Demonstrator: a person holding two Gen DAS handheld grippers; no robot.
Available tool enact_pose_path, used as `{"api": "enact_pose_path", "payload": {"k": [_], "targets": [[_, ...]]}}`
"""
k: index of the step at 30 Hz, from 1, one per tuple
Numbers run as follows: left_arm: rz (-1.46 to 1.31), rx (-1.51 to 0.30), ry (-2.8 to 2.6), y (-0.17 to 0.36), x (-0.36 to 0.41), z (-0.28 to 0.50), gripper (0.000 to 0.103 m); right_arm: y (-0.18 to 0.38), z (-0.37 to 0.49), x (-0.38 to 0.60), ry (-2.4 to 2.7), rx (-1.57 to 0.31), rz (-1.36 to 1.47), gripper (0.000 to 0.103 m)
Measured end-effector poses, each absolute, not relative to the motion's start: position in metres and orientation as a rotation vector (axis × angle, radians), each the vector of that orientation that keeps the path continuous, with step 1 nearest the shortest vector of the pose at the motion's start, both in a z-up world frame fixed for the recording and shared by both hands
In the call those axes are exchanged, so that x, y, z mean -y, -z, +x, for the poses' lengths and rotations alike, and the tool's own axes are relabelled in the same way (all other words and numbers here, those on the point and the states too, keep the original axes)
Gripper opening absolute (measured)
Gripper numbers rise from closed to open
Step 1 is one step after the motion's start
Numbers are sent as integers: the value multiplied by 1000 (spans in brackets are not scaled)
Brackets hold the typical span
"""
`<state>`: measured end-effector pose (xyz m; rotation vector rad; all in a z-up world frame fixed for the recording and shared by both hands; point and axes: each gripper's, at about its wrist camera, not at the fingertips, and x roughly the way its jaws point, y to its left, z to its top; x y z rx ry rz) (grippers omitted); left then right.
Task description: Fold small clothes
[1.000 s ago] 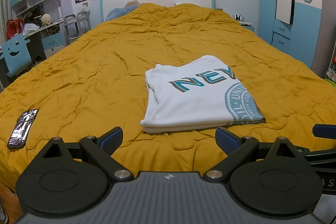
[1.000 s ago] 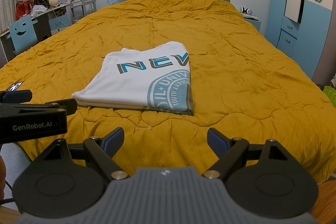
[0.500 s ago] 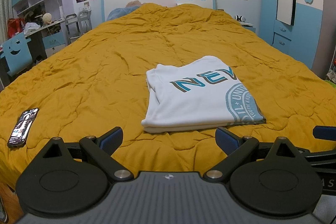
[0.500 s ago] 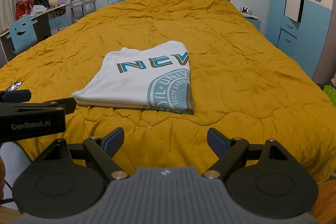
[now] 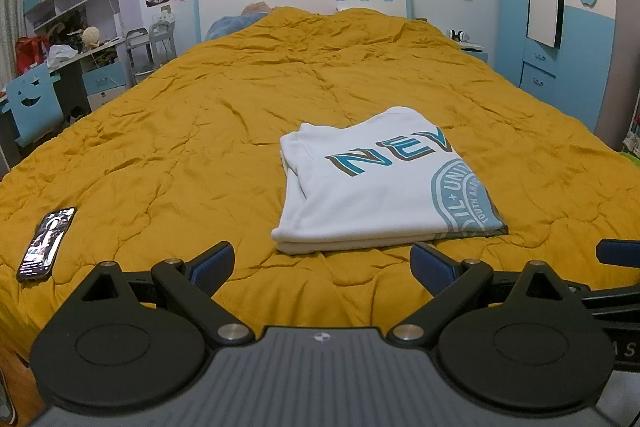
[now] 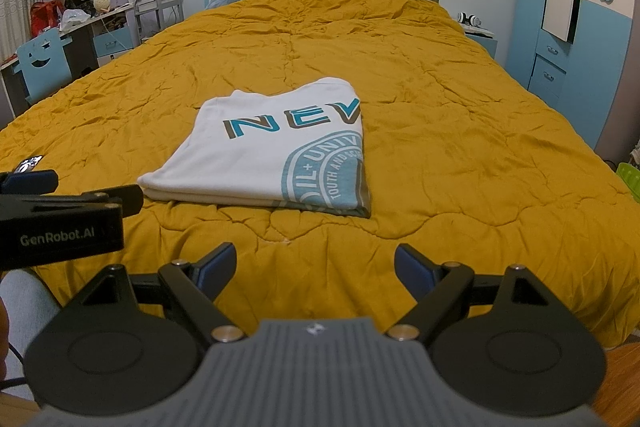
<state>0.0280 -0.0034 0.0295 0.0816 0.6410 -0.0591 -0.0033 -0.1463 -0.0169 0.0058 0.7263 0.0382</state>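
Note:
A white T-shirt point(image 5: 376, 187) point(image 6: 276, 155) with teal lettering and a round teal print lies folded into a neat rectangle on the mustard-yellow quilt point(image 5: 224, 131) point(image 6: 460, 131). My left gripper point(image 5: 322, 261) hovers open over the near edge of the bed, just short of the shirt, nothing between its blue pads. Level with it and further right, my right gripper point(image 6: 316, 263) is open too and holds nothing. The left gripper's body shows at the left edge of the right wrist view.
A phone point(image 5: 47, 243) lies on the quilt near the bed's front left corner. A blue chair point(image 5: 34, 103) and cluttered desk stand left of the bed. Blue wardrobe point(image 5: 560, 27) and a nightstand with headphones point(image 6: 472, 21) are on the right.

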Motion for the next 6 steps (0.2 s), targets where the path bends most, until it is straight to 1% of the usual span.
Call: {"api": "enact_pose_path", "payload": {"k": [6], "targets": [[79, -632, 66, -30, -1, 27, 103, 17, -3, 146, -38, -727, 6, 82]]}}
